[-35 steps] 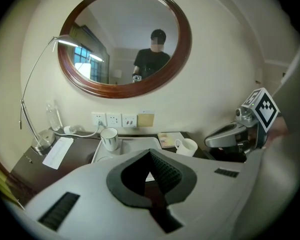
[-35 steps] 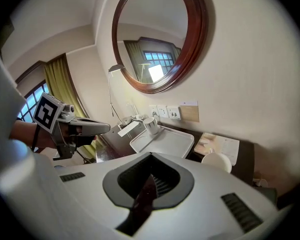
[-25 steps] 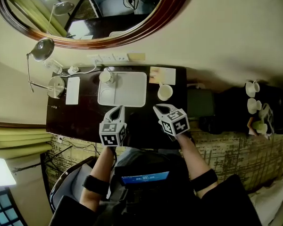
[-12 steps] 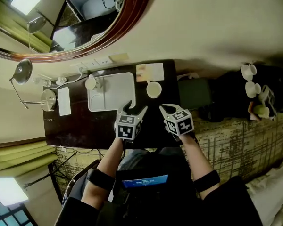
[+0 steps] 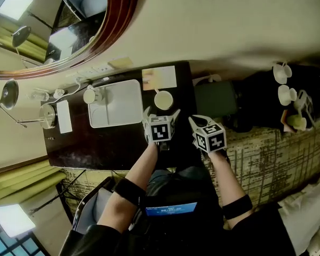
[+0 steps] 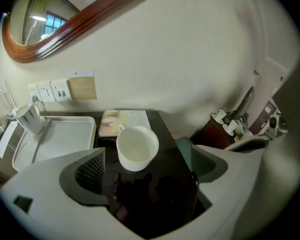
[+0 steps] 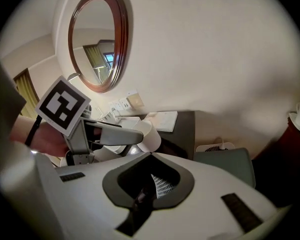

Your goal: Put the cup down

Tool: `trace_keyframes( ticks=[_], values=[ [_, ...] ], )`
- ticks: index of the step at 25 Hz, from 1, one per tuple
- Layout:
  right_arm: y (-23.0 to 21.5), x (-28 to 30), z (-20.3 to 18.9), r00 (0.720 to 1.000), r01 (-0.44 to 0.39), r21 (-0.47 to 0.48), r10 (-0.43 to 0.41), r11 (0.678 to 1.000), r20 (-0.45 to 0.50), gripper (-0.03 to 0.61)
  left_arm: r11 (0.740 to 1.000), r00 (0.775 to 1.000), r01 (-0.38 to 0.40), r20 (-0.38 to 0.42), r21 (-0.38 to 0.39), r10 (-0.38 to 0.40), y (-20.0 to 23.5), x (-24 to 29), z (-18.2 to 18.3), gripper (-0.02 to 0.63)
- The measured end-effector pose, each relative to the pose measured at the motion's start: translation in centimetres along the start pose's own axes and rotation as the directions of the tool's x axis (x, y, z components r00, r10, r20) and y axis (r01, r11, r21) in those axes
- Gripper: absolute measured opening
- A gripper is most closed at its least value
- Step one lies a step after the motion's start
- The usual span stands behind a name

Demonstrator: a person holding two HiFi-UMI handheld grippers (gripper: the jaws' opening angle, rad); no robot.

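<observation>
Here, head view — round glazed white cup (image 5: 163,100) on glossy dark table (image 5: 96,148), beside rectangular white tray (image 5: 117,113), left gripper view, left gripper (image 6: 147,156) jaws just opening wide, cup untouched between their tips, right gripper view — right gripper (image 7: 151,159) clenched, empty.

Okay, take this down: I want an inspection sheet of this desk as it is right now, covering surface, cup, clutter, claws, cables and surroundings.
Surface: dark table, glossy, set against the wall.
Job's things: white cup upright on the table, right of the tray, looks empty.
Clutter: white tray with a second cup at its left end; card behind the white cup.
Grippers: left claw open, jaws have just been opening, nothing gripped, white cup just ahead of the gap; right claw shut, empty.
Cables: white cable below the wall sockets.
Surroundings: oval wood-framed mirror; spare cups on dark furniture at right; patterned carpet.
</observation>
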State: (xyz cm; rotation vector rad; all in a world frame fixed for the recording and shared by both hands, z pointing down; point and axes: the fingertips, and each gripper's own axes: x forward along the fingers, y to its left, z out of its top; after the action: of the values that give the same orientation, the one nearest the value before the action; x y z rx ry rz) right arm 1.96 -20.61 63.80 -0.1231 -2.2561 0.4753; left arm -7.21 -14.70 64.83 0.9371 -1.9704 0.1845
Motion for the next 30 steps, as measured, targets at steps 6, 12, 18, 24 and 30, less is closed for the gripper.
trace_keyframes(
  ticks=[6, 12, 18, 24, 30],
  values=[
    [-1.9, 0.2, -0.1, 1.0, -0.008, 0.002, 0.008, 1.0, -0.011, 0.002, 0.985, 0.989, -0.147, -0.038, -0.088, 0.144, 1.1, 3.7, 0.5, 0.534],
    [-3.3, 0.5, -0.7, 1.0, -0.011, 0.019, 0.012, 1.0, -0.021, 0.002, 0.962, 0.968, -0.248, -0.067, -0.117, 0.242, 2.5, 5.8, 1.0, 0.534],
    [-4.4, 0.5, -0.5, 1.0, -0.013, 0.027, 0.014, 1.0, -0.027, 0.002, 0.959, 0.963, -0.263, -0.097, -0.11, 0.253, 2.7, 6.9, 1.4, 0.525],
    [-5.1, 0.5, 0.0, 1.0, -0.007, 0.029, 0.008, 1.0, -0.023, 0.002, 0.96, 0.96, -0.274, -0.08, -0.05, 0.27, 3.2, 7.0, 1.4, 0.421],
    [-4.2, 1.0, 0.3, 1.0, -0.016, 0.021, 0.016, 1.0, -0.025, 0.002, 0.977, 0.976, -0.21, -0.061, -0.044, 0.207, 2.4, 7.4, 1.2, 0.42]
  ],
)
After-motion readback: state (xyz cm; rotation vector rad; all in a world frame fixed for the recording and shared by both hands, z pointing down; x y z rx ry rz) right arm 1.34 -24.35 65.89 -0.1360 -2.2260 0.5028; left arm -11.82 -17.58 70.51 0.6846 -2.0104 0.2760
